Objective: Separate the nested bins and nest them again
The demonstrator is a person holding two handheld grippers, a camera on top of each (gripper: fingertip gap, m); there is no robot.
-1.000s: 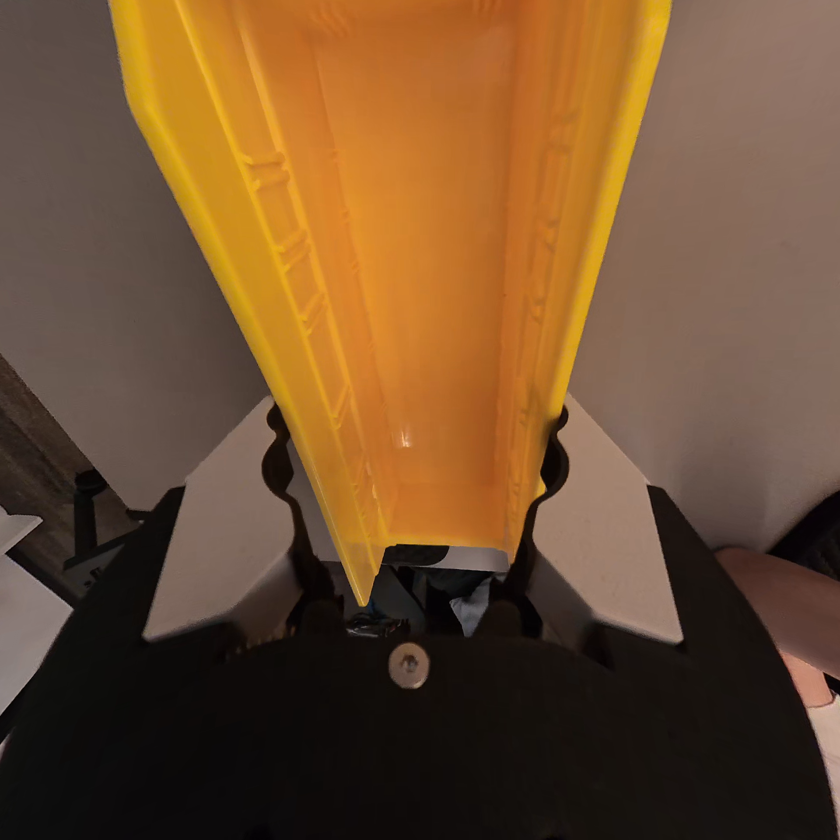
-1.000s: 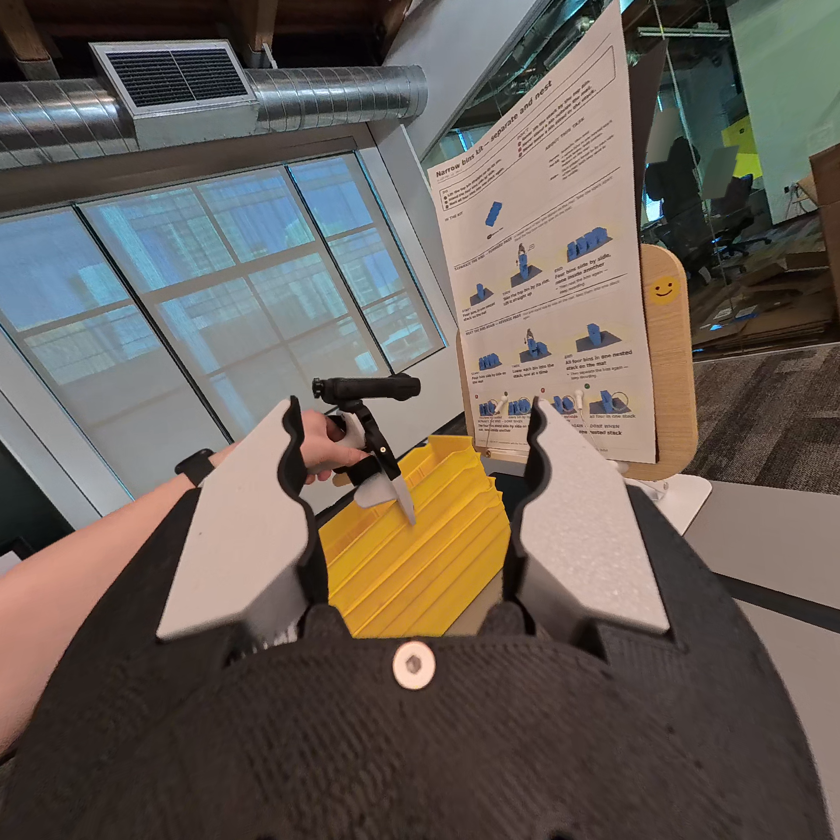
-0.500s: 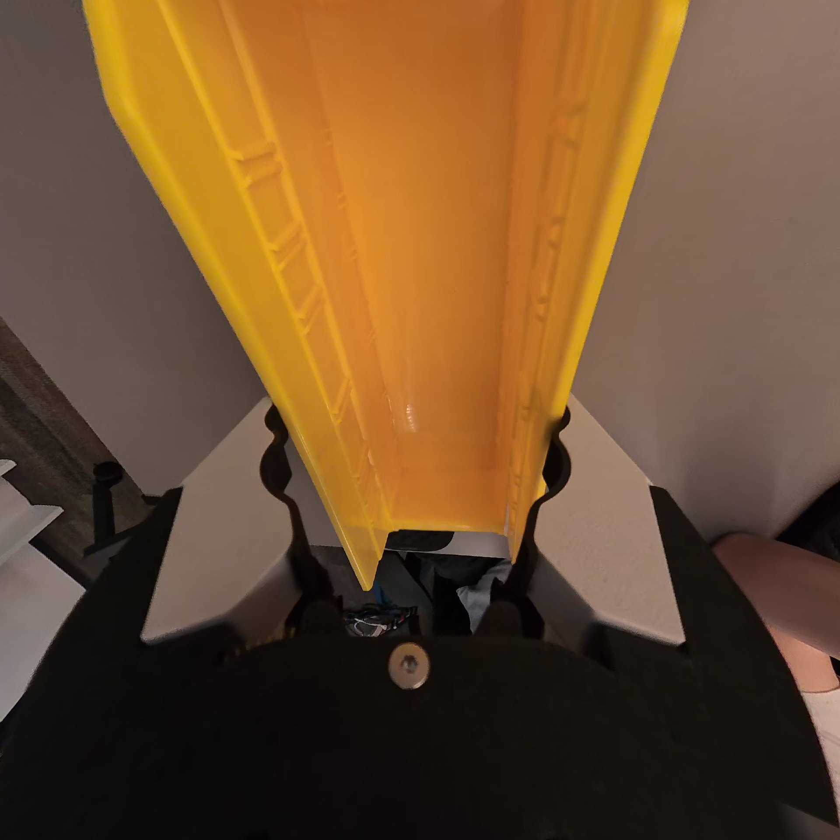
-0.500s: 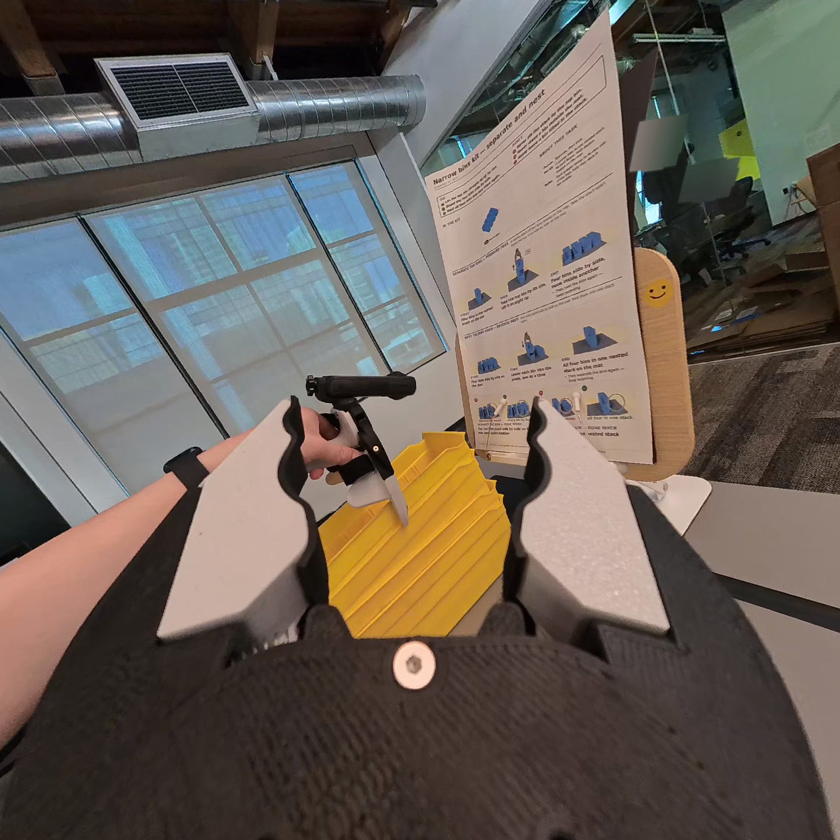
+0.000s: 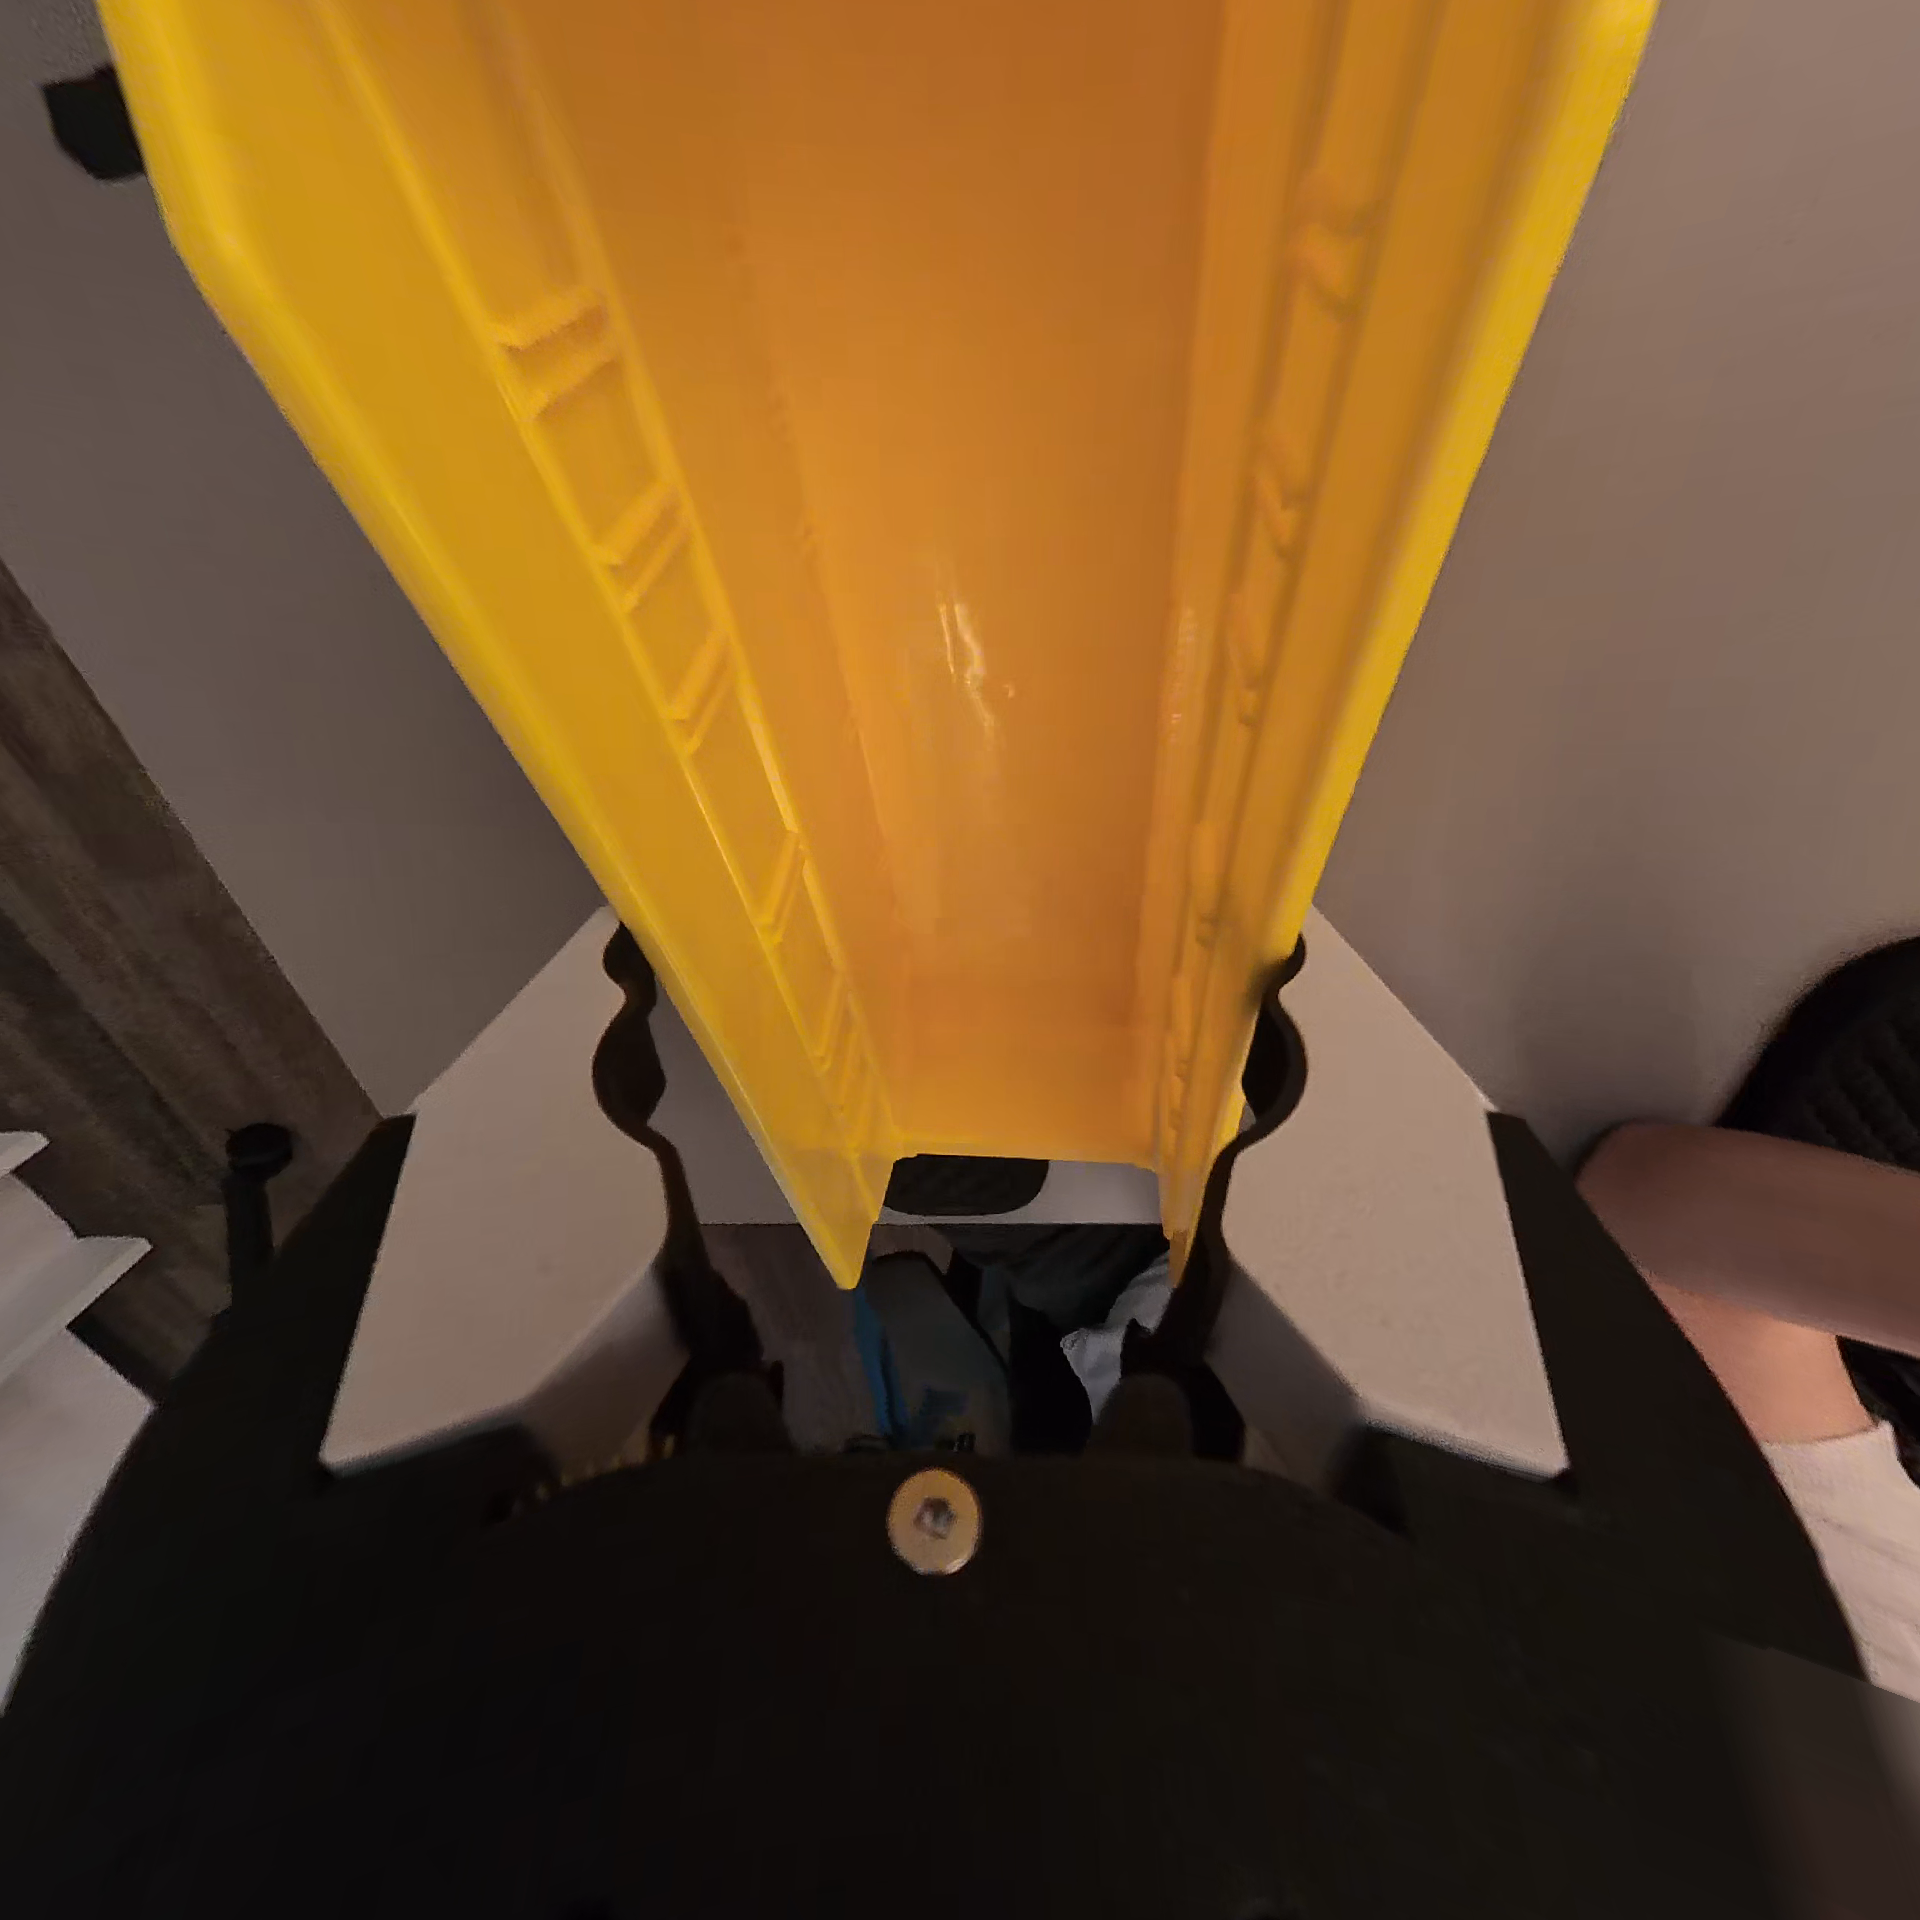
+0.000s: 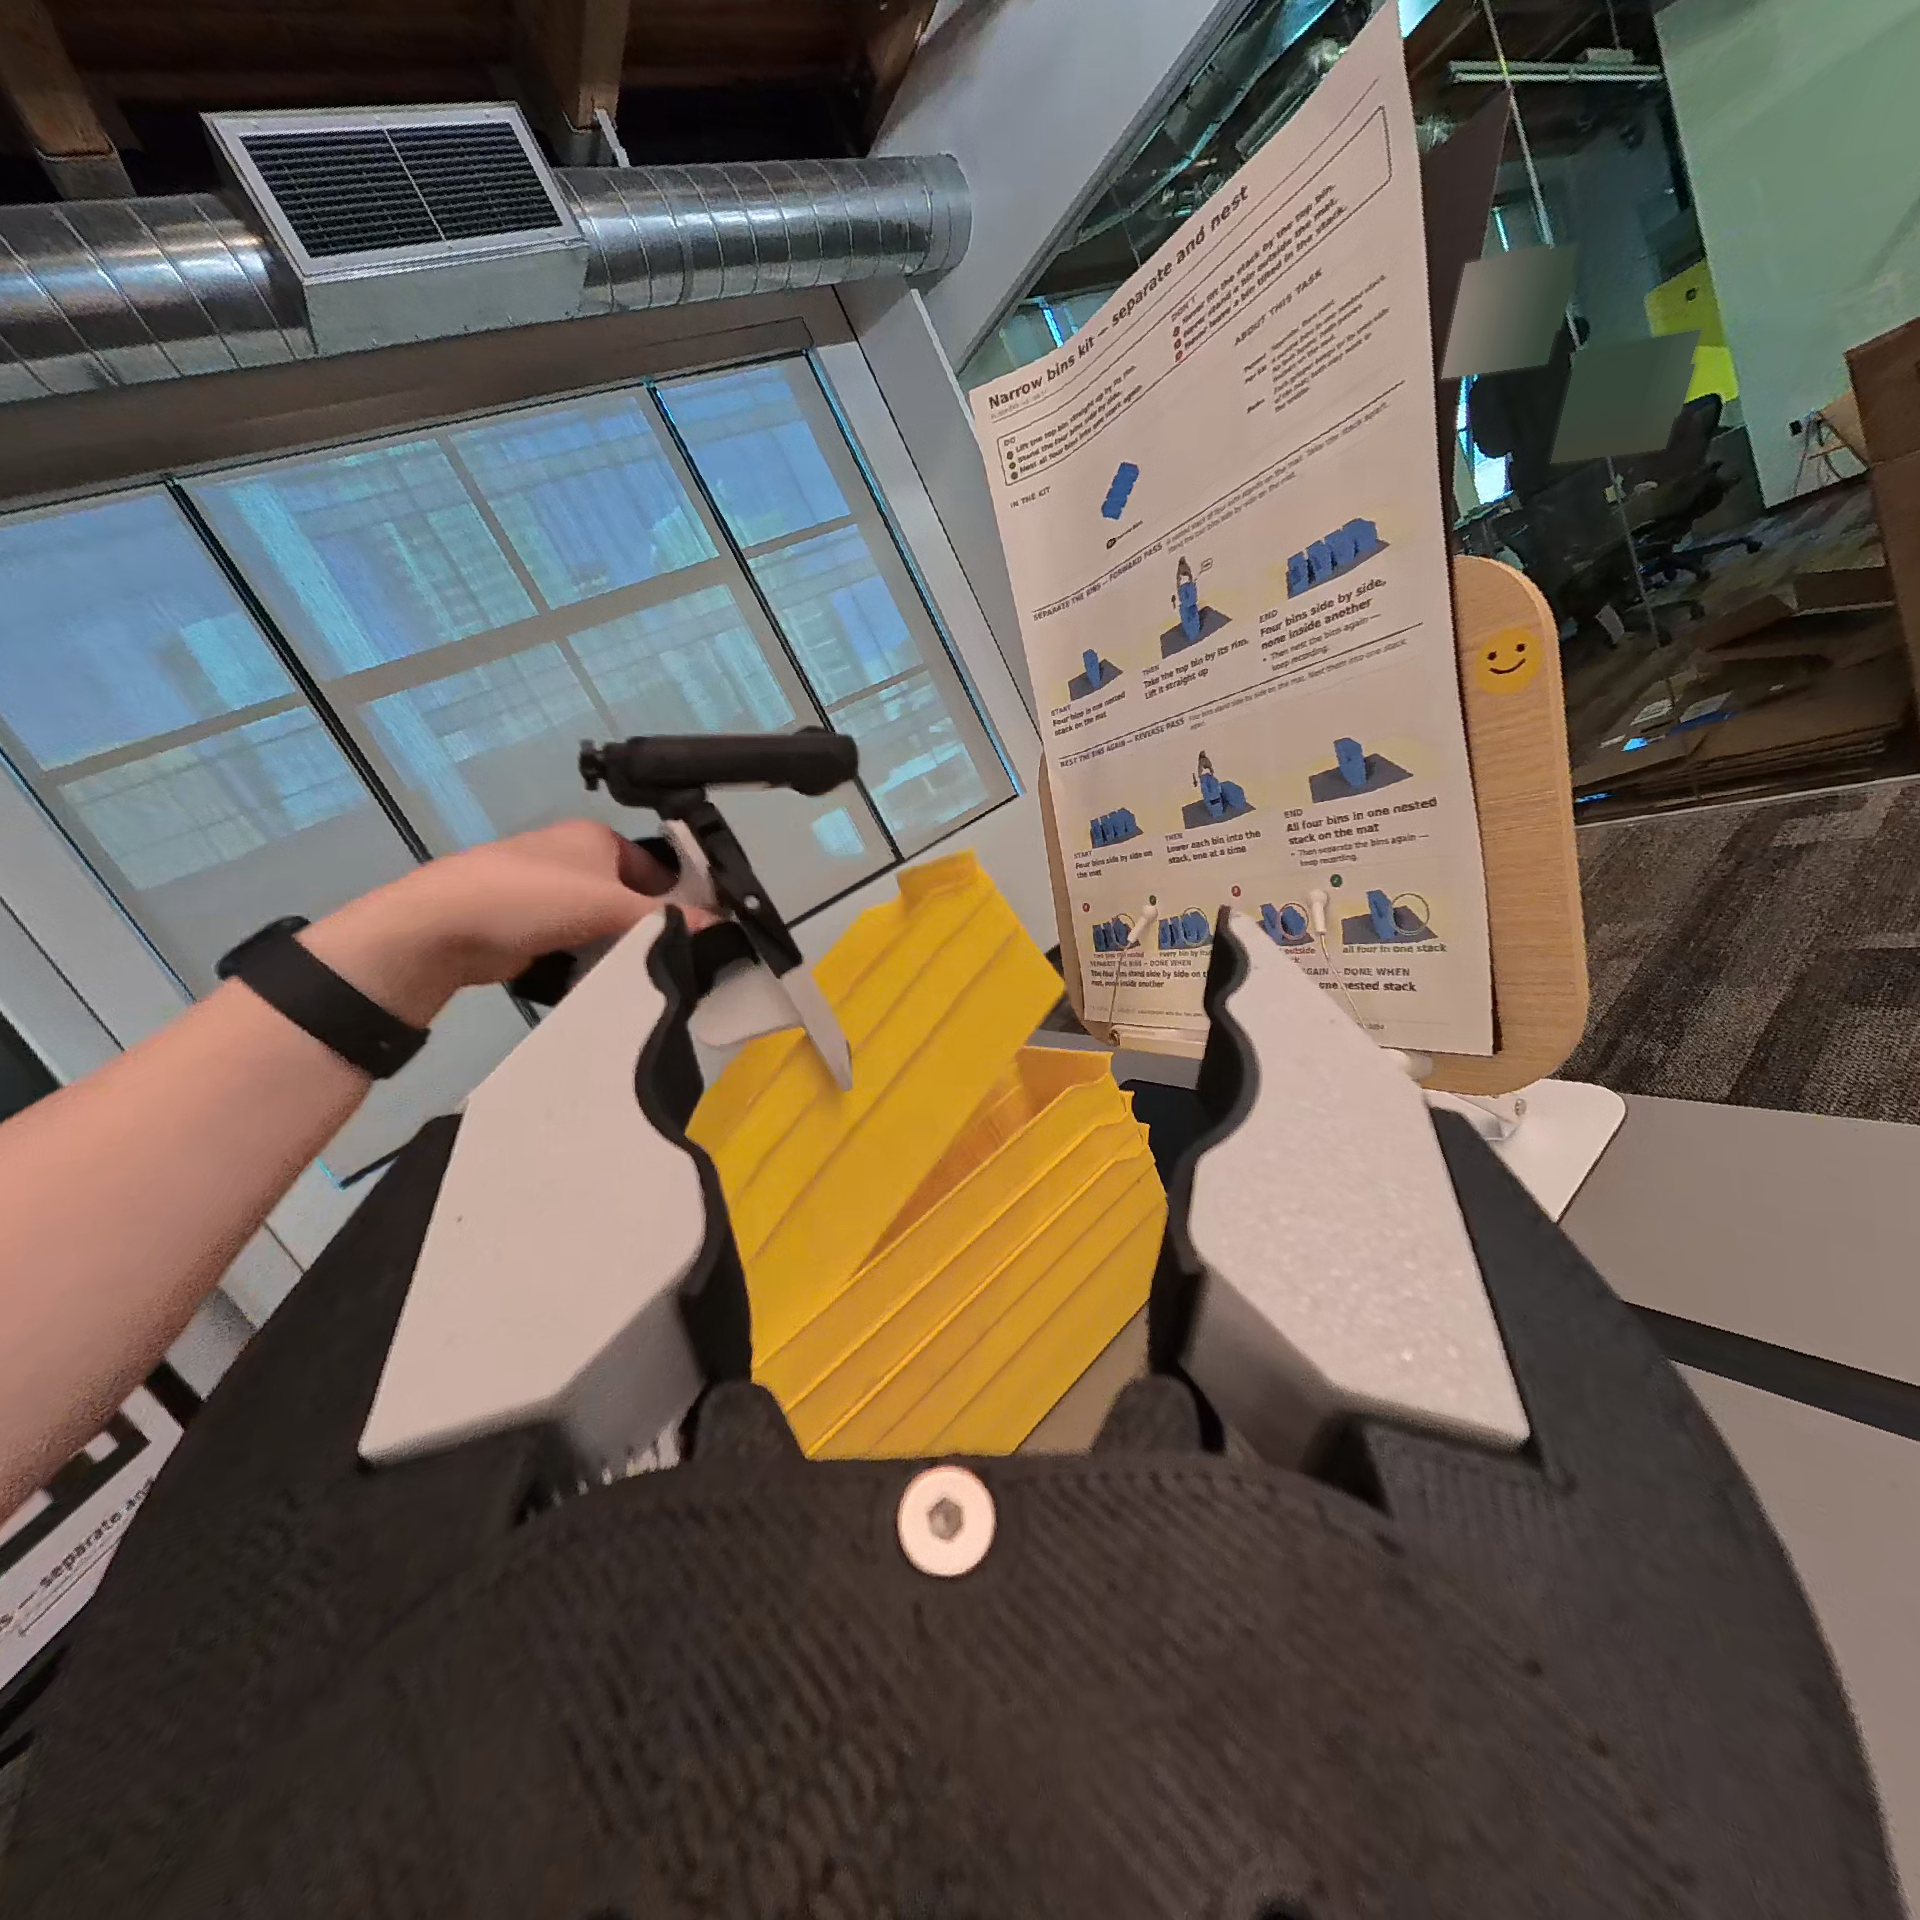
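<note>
In the left wrist view my left gripper is shut on a long yellow bin; both pads press its side walls near the close end and its open inside faces the camera. In the right wrist view that bin is tilted up out of the stack of nested yellow bins, with the left gripper's white finger against it. My right gripper is shut on the stack, whose sides touch both pads.
A printed instruction sheet stands on a wooden board just behind the stack. The person's hand and forearm with a black wristband reach in from the left. The grey table extends to the right. Large windows lie behind.
The left gripper has lifted the top bin up and to the left, so it now stands partly out of the stack. The right gripper has stayed shut on the stack.
</note>
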